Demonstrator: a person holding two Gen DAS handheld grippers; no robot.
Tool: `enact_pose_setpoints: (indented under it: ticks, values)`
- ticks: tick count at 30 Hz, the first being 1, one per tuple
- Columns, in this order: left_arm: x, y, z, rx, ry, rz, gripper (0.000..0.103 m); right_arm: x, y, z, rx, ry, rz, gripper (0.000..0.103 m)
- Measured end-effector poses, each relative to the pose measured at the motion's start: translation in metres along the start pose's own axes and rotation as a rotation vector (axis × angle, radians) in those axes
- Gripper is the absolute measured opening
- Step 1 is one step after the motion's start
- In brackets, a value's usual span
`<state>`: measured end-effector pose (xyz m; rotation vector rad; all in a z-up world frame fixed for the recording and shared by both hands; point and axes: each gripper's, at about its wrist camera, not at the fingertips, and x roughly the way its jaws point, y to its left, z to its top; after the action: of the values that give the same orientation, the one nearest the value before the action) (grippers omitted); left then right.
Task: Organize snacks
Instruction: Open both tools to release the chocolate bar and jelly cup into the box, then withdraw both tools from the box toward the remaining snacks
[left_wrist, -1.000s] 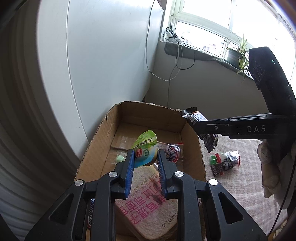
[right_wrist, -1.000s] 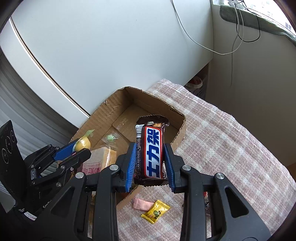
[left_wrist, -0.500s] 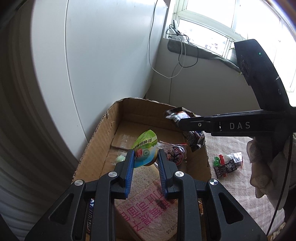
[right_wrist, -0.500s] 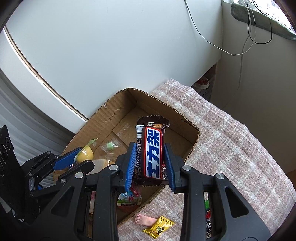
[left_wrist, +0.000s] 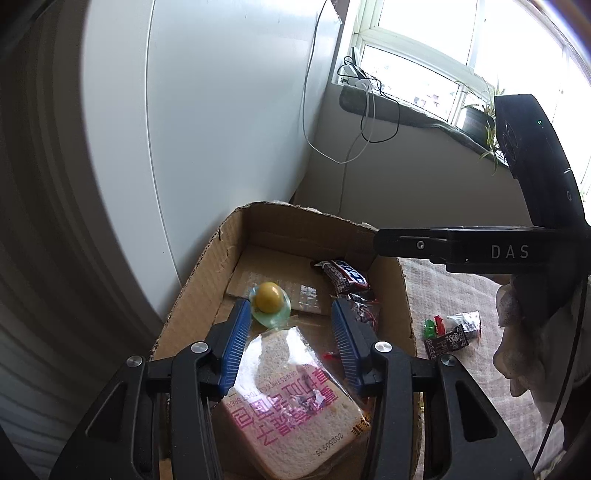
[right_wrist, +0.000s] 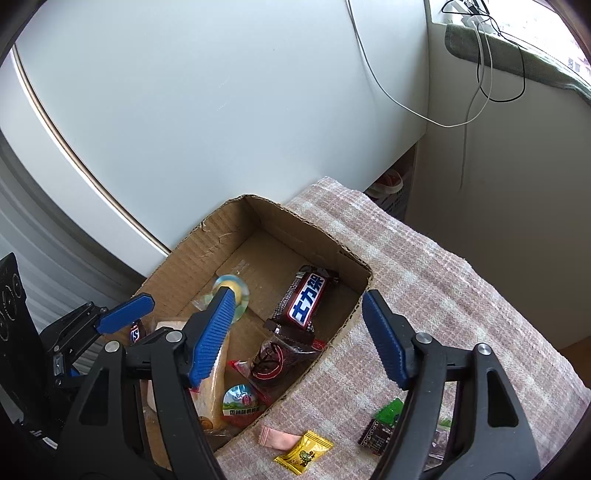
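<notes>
**Snacks land in the box as both grippers let go**

Snacks are being gathered into the cardboard box (right_wrist: 207, 254), which sits on a pink plaid cloth (right_wrist: 424, 280) and lies below and ahead of both tools. Largest of its contents is the wrapped bread slice (left_wrist: 295, 398), flat on the floor directly under the left gripper (left_wrist: 291, 343). Next comes the dark chocolate bar (right_wrist: 306, 301) with its blue and white label, lying ahead of the right gripper (right_wrist: 299, 332) and between its fingers in view, untouched. Both sets of jaws are opening with nothing pressed between the pads, which I read as a drop into the box. Just beyond the left gripper's tips lies the jelly cup (left_wrist: 269, 301), clear with a yellow centre, tipped on the cardboard (it looks freshly loose). Smallest are the strays still on the cloth, below the right gripper: a yellow candy (right_wrist: 303, 451), a pink one (right_wrist: 279, 437) and some dark packets (right_wrist: 376, 435).
</notes>
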<state>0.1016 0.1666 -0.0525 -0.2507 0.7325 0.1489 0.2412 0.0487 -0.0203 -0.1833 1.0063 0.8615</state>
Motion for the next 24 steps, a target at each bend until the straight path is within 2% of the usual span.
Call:
enact_pose_setpoints:
  ticks: [6,10,14,24]
  values:
    - [-0.007,-0.007,-0.001,0.006,-0.012,-0.007,0.044,-0.018,-0.009,-0.006,0.005,-0.022,-0.023,0.081]
    - [-0.014,-0.014,-0.003,0.015,-0.019,-0.022,0.044,-0.034,-0.017,-0.014,0.002,-0.045,-0.048,0.089]
    - [-0.017,-0.025,-0.004,0.025,-0.022,-0.040,0.044,-0.050,-0.027,-0.023,-0.006,-0.062,-0.082,0.089]
    - [-0.024,-0.057,-0.013,0.061,-0.017,-0.108,0.044,-0.071,-0.063,-0.053,-0.024,-0.018,-0.138,0.089]
